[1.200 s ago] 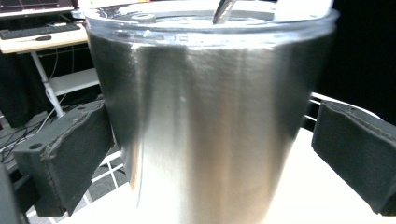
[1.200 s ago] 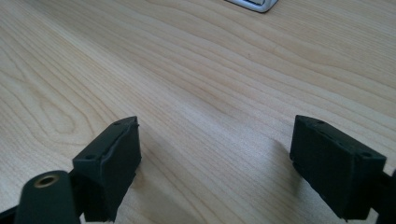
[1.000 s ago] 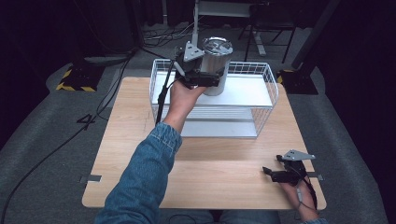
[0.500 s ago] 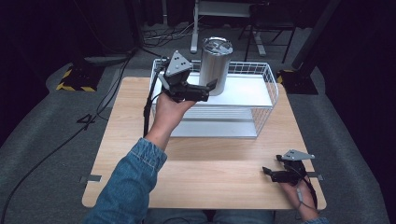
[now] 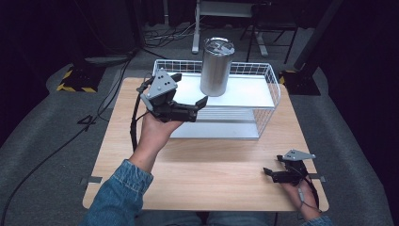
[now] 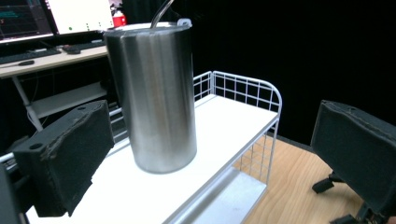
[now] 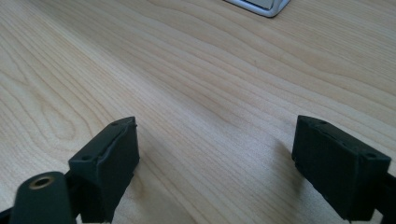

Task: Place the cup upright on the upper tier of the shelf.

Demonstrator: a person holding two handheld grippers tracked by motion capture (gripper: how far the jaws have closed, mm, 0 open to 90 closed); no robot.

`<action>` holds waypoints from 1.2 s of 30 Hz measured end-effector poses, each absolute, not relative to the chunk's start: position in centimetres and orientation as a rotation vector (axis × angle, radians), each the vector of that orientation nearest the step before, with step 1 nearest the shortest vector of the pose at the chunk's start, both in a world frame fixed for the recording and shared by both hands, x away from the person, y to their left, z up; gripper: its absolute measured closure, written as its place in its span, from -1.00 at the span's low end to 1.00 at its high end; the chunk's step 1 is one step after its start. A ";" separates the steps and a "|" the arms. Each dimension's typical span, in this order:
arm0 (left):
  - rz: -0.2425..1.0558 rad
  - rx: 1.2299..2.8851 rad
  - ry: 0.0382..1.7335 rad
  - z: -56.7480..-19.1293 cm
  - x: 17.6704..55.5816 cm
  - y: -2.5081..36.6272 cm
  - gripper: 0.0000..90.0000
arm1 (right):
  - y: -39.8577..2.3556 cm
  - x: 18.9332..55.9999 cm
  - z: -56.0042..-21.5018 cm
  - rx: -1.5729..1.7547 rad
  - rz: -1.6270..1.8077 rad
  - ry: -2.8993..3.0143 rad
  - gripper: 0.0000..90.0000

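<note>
A tall steel tumbler point(image 5: 216, 66) stands upright near the back edge of a white wire rack's point(image 5: 268, 75) top shelf, just beyond the left gripper point(image 5: 186, 104), jaws spread empty, which could knock it over; the right gripper point(image 5: 275, 173) rests wide apart at the table's point(image 5: 211, 174) front right corner.

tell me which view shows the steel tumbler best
The left gripper view: the tumbler stands close and sharp between the open jaws, upright on the rack's white shelf, its lid rim visible. The high view shows it smaller from above, lid facing the camera. The right gripper view looks at bare table.
</note>
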State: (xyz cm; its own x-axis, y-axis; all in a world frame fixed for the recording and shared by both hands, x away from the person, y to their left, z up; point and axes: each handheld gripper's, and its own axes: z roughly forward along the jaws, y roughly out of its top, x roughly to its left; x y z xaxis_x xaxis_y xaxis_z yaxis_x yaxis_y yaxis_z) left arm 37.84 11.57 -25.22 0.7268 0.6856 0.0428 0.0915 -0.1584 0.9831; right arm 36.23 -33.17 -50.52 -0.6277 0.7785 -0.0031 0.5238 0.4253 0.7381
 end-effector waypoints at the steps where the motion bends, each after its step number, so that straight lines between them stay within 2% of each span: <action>1: 0.587 1.672 0.631 -25.4 37.6 11.9 -1.00 | -33.2 36.2 -50.5 1.116 1.029 2.340 -0.66; 19: 0.600 1.762 0.663 -28.4 34.8 14.5 -1.00 | -33.2 36.3 -50.5 1.116 1.030 2.341 -0.66; 36: 0.531 1.796 0.702 -33.1 33.8 15.6 -1.00 | -33.2 36.3 -50.5 1.116 1.030 2.340 -0.66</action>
